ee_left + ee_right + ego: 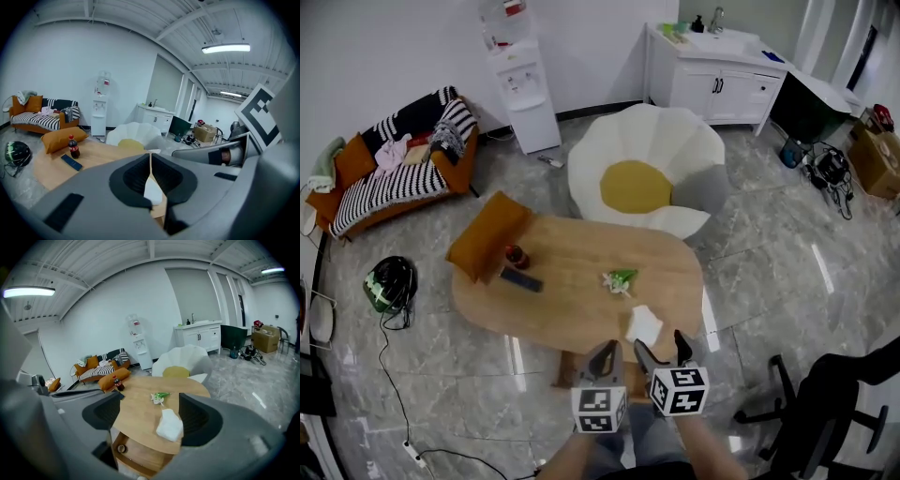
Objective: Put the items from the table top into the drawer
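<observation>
Right tongs (149,416) released, spread wide, aimed at white packet (169,425) just ahead at tabletop (136,413) edge, likely first pick. Left tongs (151,164) clenched, empty, alongside. Drawer (140,453) open beneath packet, ready.

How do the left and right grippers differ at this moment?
The left gripper has its jaws together, leaving only a thin slit; the right gripper has its jaws wide apart. The right gripper's gap frames the white pack lying on the table; the left gripper's slit shows just a white sliver. Both are empty and sit side by side at the table's near edge.
</observation>
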Motion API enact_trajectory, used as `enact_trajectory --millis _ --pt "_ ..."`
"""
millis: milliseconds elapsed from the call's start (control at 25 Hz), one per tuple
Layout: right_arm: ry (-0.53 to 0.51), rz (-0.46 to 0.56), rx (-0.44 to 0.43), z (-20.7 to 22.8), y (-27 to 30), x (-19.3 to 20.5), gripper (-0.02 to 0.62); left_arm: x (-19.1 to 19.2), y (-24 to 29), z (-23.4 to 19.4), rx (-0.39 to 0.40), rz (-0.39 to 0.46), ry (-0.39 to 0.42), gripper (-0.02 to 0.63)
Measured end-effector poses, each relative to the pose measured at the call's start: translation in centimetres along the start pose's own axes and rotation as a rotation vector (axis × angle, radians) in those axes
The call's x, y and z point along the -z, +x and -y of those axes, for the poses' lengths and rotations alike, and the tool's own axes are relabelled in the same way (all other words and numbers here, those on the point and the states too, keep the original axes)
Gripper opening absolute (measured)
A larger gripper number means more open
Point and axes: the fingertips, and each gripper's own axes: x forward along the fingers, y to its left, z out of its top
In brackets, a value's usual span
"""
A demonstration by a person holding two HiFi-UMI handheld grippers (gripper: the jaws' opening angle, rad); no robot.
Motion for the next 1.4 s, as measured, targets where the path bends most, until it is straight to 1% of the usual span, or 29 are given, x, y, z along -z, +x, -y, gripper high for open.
enact_trajectory --millis 160,400,640,880,1120,1280,1400 --pt "0.014 -0.04 0.014 0.9 2.1 1.0 0.388 0.6 2.1 -0.6 -0.013 -0.011 -0.01 0.017" --pt "0.043 -0.087 0.026 2.4 5.0 2.7 0.408 2.2 5.0 -1.3 -0.005 -0.034 -0.014 0.017" --pt "0.101 -0.115 0.05 4.3 7.7 4.3 0.433 4.1 7.9 -2.4 -0.012 -0.06 -0.025 0.017" --pt "0.118 -0.146 0.084 5.5 10.1 6.8 0.433 6.4 9.9 -3.5 -0.003 -0.076 -0.031 0.017" --pt "0.142 -0.215 0.084 6.0 12.0 10.5 0.46 9.1 11.7 -4.2 0.016 -0.099 -0.014 0.017" --pt "0.16 -0.213 0.104 6.2 13.3 11.8 0.462 10.6 12.5 -4.7 0.03 -0.11 -0.011 0.017" --pt "0.201 -0.212 0.115 6.4 14.4 12.8 0.463 11.8 13.0 -5.5 0.026 -0.115 -0.015 0.017"
